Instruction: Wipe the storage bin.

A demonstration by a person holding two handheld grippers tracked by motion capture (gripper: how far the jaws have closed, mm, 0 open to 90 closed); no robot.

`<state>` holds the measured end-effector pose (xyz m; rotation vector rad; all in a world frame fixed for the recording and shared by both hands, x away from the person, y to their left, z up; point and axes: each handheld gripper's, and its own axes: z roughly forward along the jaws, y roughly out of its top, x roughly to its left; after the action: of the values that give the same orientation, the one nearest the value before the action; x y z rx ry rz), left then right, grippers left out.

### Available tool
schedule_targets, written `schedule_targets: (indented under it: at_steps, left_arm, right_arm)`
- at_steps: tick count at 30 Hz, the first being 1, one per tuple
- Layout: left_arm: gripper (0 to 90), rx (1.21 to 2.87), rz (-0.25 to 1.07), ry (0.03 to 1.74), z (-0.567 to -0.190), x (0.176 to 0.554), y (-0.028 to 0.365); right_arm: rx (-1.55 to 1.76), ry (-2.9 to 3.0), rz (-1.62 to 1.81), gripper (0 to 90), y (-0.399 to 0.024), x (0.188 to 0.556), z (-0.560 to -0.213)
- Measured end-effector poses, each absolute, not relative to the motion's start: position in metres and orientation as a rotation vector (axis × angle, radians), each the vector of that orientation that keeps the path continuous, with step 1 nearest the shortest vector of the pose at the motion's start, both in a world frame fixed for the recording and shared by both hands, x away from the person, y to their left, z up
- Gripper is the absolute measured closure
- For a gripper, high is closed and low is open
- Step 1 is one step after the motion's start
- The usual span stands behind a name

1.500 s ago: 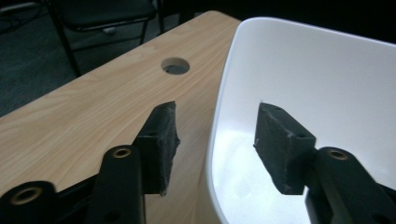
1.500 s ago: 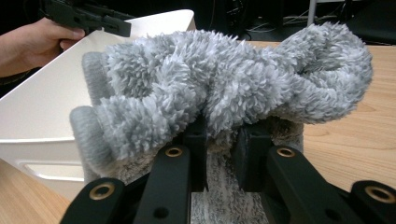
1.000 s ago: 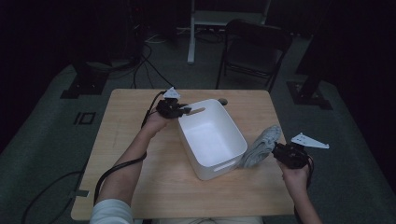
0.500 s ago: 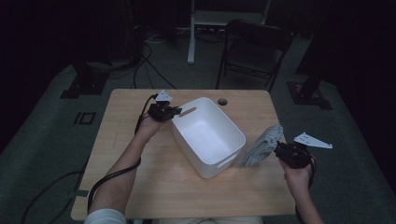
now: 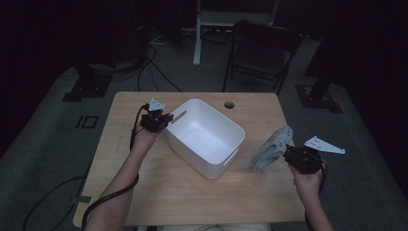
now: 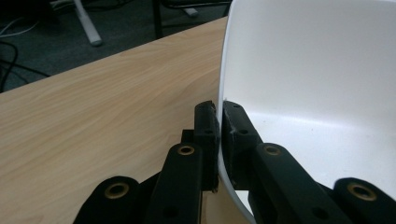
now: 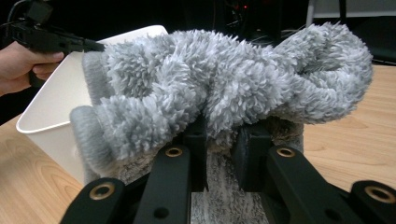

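Smooth plastic bin (image 5: 204,137), fluffy cloth (image 7: 224,88)

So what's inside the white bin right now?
The white bin looks empty: its bare white floor shows in the high view. The near corner's inside is hidden by its wall. The grey fuzzy cloth is outside it, in the right gripper.

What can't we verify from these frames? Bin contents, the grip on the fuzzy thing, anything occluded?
- White bin, left gripper view: the floor near the jaws is cut off by the frame edge and the jaws.
- Grey fleece item, right gripper view: its own pile hides the pad contact, and whether it is a sock or a cloth is unclear.
- Right gripper, high view: dark, jaws too small to read.
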<state>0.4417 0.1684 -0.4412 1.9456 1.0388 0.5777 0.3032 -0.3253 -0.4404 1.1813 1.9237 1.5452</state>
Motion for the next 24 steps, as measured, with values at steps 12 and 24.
schedule_targets:
  at_steps: [12, 24]
  left_arm:
    - [83.4, 1.896, 0.591, 1.071, -0.445, 0.407, 0.18]
    - [82.0, 1.835, 0.607, 1.036, -0.451, 0.4, 0.183]
  right_arm:
    - [1.161, 2.011, 1.522, 77.6, -0.308, 0.31, -0.449]
    - [1.136, 2.096, 1.515, 77.5, -0.265, 0.343, -0.459]
